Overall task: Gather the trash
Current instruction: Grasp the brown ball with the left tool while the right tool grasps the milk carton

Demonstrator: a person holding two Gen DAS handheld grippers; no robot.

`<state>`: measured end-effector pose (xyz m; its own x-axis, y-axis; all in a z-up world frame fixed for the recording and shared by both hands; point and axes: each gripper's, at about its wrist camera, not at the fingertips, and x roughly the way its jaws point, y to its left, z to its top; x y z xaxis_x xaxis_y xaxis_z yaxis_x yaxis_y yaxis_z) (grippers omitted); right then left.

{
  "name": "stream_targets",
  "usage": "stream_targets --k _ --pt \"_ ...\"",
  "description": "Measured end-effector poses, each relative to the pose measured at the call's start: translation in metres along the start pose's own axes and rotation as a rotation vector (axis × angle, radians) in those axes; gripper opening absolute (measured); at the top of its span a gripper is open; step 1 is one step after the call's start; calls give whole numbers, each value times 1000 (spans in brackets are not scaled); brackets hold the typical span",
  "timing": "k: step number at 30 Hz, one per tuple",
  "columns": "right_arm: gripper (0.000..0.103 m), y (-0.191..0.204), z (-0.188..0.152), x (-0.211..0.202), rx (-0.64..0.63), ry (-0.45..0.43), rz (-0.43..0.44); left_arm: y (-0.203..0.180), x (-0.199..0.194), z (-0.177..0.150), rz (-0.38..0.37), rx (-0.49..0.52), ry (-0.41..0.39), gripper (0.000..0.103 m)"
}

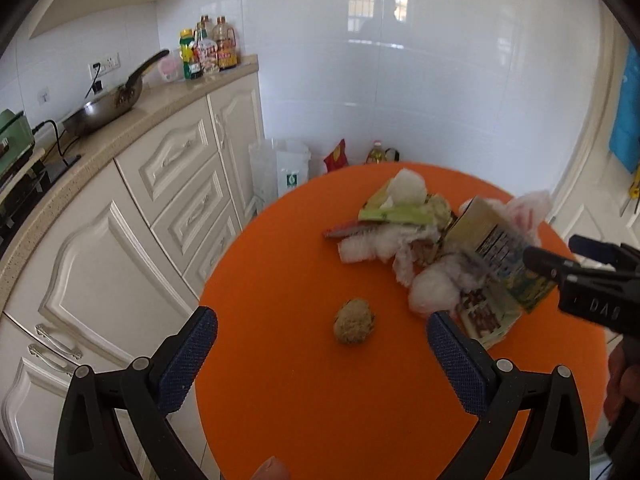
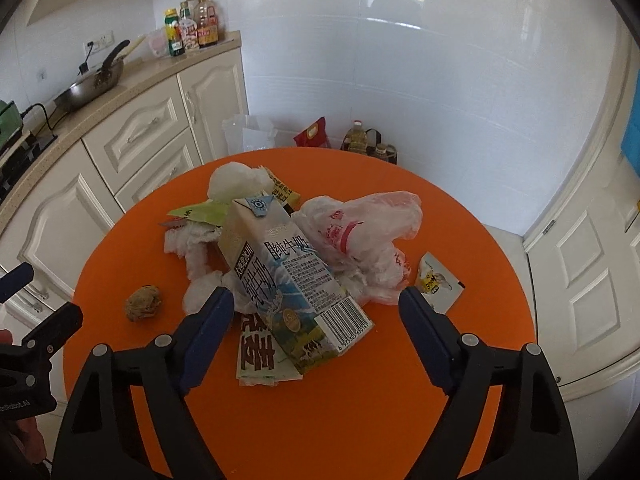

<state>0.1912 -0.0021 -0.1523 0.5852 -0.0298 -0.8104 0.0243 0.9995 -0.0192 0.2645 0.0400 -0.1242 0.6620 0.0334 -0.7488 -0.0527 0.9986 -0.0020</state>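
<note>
Milk carton [image 2: 288,280], likely empty, light, stiff but crushable, lies atop the trash pile [image 2: 352,248] mid orange table [image 2: 360,420], best pinched across its flat sides; right gripper [image 2: 316,320] and left gripper [image 1: 322,340] both gape, holding nothing.

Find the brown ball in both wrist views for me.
Left wrist: brown ball lies low centre on the orange table, between the open fingers.
Right wrist: brown ball lies at left, outside the fingers.
Shared landmark: milk carton.

Two wrist fisheyes angled down, near, sharing orange table [image 1: 280,400] and trash pile [image 2: 280,264]
</note>
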Motion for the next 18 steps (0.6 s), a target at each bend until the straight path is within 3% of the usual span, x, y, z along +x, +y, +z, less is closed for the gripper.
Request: stream_targets --k 8,15,18 --pt "68 -4 12 43 -23 70 118 -3 56 2 14 62 80 102" --pt "50 1 10 41 -46 84 203 0 100 3 14 79 143 101" --pt "43 7 7 39 -53 95 225 1 110 0 -22 86 168 86"
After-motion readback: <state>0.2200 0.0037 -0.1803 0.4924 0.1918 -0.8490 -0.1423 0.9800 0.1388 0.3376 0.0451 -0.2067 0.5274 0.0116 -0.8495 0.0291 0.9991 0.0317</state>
